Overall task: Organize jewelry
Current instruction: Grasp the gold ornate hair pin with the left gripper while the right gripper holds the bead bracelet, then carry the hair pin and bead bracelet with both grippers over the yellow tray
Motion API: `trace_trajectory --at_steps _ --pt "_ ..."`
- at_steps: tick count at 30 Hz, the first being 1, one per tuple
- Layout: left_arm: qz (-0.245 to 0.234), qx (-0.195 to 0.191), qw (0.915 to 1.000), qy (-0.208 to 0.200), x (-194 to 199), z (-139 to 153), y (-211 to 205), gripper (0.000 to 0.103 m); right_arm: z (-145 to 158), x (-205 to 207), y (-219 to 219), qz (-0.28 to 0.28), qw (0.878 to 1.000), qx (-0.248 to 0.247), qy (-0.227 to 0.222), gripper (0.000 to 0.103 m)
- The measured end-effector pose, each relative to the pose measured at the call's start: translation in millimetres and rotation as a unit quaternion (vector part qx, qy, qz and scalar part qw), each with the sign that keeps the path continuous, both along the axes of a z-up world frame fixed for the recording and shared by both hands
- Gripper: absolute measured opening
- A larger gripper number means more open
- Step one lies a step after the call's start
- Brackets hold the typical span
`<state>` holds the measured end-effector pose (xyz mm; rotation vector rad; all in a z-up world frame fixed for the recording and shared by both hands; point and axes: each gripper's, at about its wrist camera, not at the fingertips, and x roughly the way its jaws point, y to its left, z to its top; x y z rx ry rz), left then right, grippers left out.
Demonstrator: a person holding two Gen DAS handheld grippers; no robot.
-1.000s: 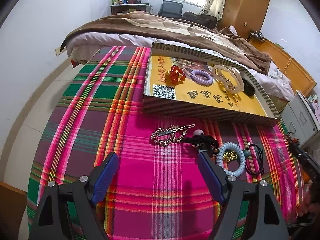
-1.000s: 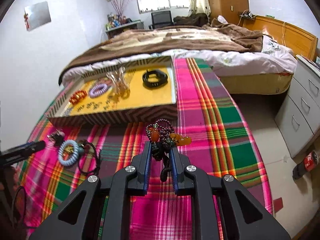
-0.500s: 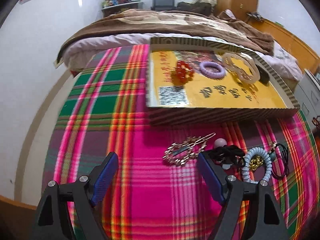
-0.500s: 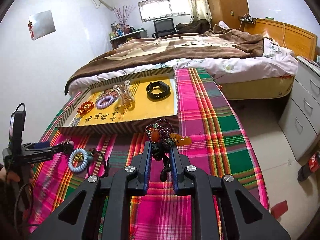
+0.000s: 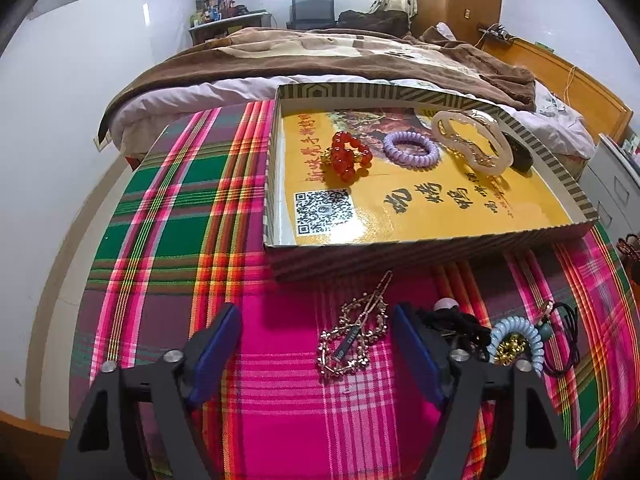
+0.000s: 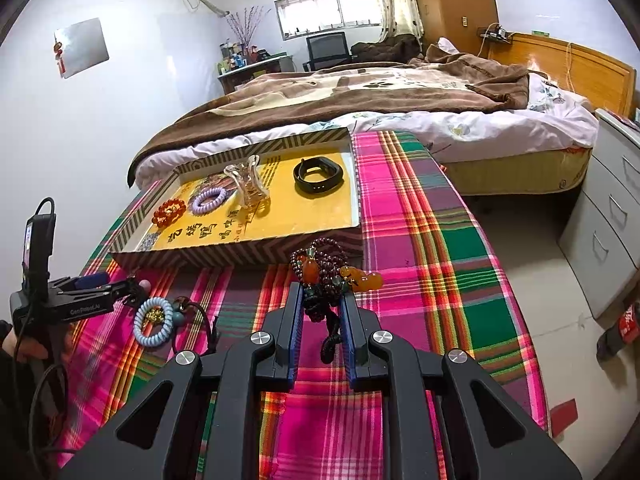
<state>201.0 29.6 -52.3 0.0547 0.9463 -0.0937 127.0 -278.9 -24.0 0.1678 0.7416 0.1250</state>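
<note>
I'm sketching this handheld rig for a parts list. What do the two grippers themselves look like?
Both match: the left gripper and right gripper have angular matte-black bodies with triangular cut-outs, round silver bolt heads, and flat blue pads lining two straight fingers. In the right wrist view, the left one carries white lettering on its side, an upright black phone-like device, and black cables trailing down.

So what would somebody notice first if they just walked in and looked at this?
Probably the bright pink and green plaid cloth covering the table, and the yellow-bottomed striped box on it with a red bead bracelet and a purple coil hair tie inside. Then the dark bead bracelet with orange charms, pinched in the right hand-held gripper in front of the box.
</note>
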Motion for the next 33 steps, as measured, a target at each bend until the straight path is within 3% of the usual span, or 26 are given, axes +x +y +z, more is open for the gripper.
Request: trace_trajectory --at_steps 7,9,13,33 --pt "0.0 0.0 1.0 -0.003 -2 3 0 0.05 0 1 0 -0.001 1.0 0.0 0.0 0.018" --pt "0.002 0.0 1.0 -0.003 -3 4 1 0.037 0 1 1 -0.001 1.0 0.0 -0.001 0.018" --pt "0.005 -0.005 1.0 -0.003 -5 5 3 0.027 1 0 2 0.0 1.0 -0.002 -0.004 0.018" --pt "0.008 -0.017 0.9997 -0.018 -23 20 8 0.026 11 -4 9 0.008 1.0 -0.004 -0.014 0.018"
